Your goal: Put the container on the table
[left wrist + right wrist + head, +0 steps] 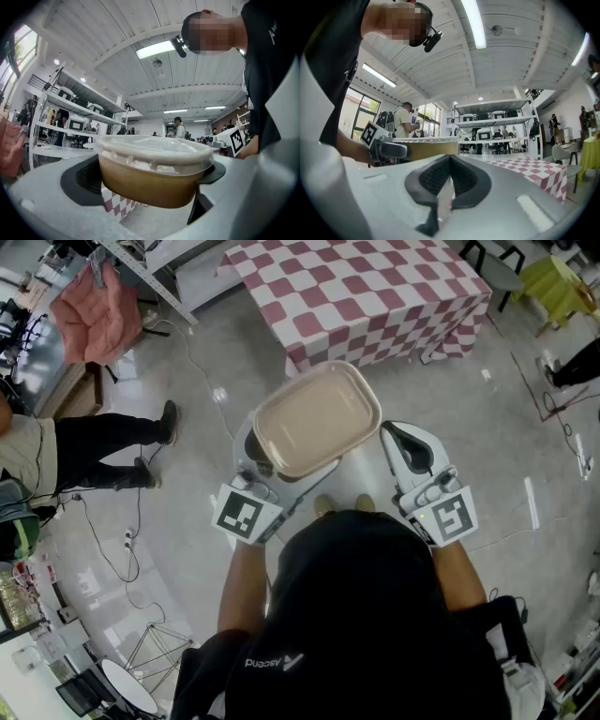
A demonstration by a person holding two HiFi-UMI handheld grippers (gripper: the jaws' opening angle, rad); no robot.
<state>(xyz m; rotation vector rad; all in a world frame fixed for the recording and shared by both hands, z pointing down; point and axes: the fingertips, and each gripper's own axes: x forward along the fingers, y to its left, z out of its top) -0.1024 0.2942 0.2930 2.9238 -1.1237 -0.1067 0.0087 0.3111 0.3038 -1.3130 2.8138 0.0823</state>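
currently the left gripper [262,470] fingers stand wide, clamped on the lidded container [317,418], which is in the air over the floor [487,427], well apart from the checkered desk [375,296]; right gripper [405,442] fingers are together, empty; placement on the desk is not yet done

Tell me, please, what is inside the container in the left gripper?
Only a cloudy lid shows on the container; its brown wall is opaque, so the contents are hidden.

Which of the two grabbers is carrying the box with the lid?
The left gripper: its fingers are spread wide around the lidded container, holding it up. The right gripper has its fingers pressed together with nothing between them.
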